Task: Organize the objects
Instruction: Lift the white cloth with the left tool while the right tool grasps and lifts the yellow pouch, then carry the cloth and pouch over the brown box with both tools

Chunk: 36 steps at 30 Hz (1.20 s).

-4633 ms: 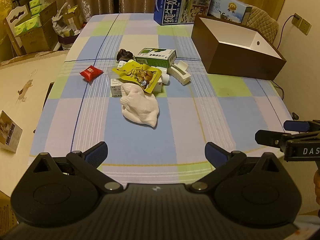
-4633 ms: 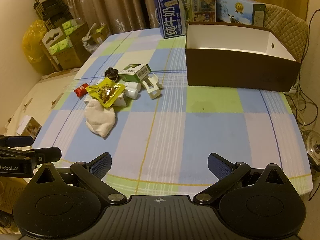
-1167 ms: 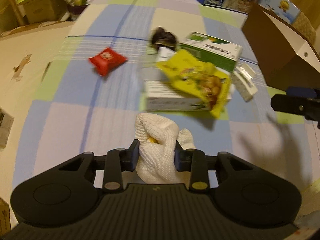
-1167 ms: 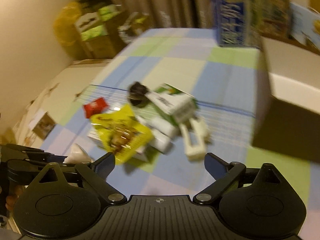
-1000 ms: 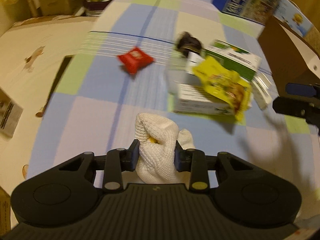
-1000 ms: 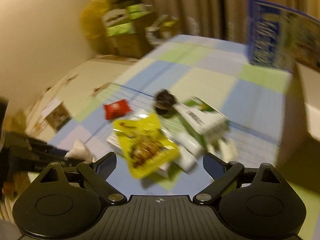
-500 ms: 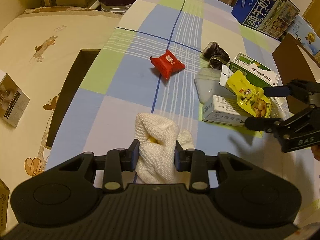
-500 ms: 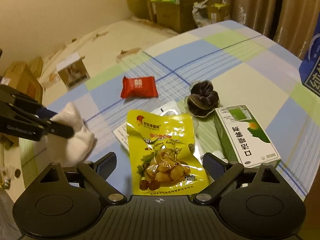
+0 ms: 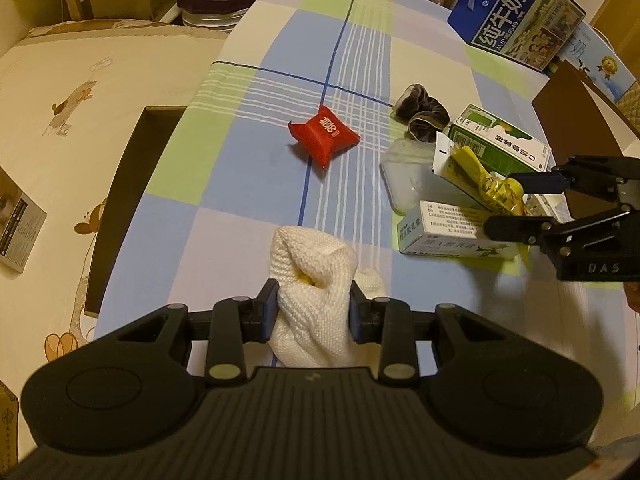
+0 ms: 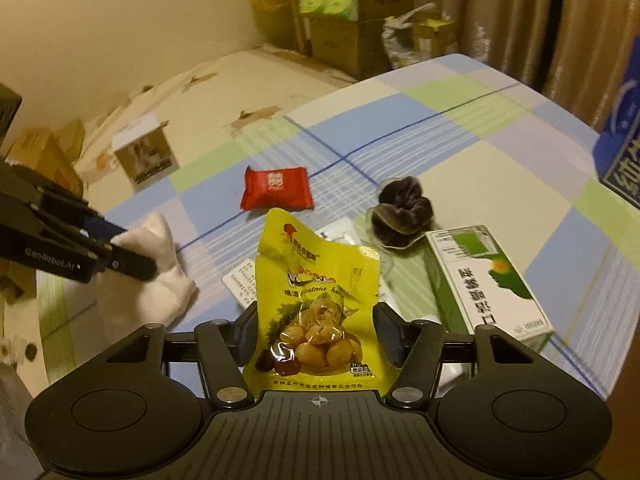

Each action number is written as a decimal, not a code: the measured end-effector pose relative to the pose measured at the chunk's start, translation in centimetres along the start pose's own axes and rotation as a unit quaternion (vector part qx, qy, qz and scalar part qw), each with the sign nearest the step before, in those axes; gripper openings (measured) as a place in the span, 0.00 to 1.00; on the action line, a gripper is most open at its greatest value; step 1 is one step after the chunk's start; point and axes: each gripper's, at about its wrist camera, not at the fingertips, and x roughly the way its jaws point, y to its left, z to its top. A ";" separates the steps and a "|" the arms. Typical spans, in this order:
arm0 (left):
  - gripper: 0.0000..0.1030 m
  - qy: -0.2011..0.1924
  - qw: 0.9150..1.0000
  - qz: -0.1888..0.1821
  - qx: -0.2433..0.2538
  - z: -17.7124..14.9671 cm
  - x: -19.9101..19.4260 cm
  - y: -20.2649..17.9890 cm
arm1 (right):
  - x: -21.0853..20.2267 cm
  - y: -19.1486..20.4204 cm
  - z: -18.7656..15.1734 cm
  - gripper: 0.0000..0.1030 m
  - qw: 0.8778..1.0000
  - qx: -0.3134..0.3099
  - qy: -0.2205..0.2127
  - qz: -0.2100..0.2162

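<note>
Left wrist view: checked tablecloth (image 9: 256, 184) carries the clutter. Left gripper (image 9: 312, 312) is clamped narrow on the white knitted cloth (image 9: 312, 280), held clear of the red packet (image 9: 324, 136). Keep the squeeze firm; soft fabric may slip.

Right wrist view: right gripper (image 10: 316, 336) pinches the yellow chestnut pouch (image 10: 316, 304) at its lower half, above the green box (image 10: 488, 280) and dark scrunchie (image 10: 400, 216). Lift straight up, so neighbours stay undisturbed.
</note>
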 end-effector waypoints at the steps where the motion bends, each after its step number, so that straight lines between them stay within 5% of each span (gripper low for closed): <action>1: 0.29 0.000 1.000 -0.001 0.002 0.1 0.0 0.0 | -0.2 0.1 -0.1 0.53 1.000 0.005 -0.003 -0.004; 21: 0.28 -0.024 0.998 -0.039 0.052 1.2 -2.3 -3.3 | -9.0 1.1 -4.7 0.52 0.982 0.155 -0.066 -0.085; 36: 0.28 -0.064 0.985 -0.096 0.127 3.5 -4.5 -15.3 | -19.2 -4.0 -10.1 0.52 0.955 0.241 -0.114 -0.127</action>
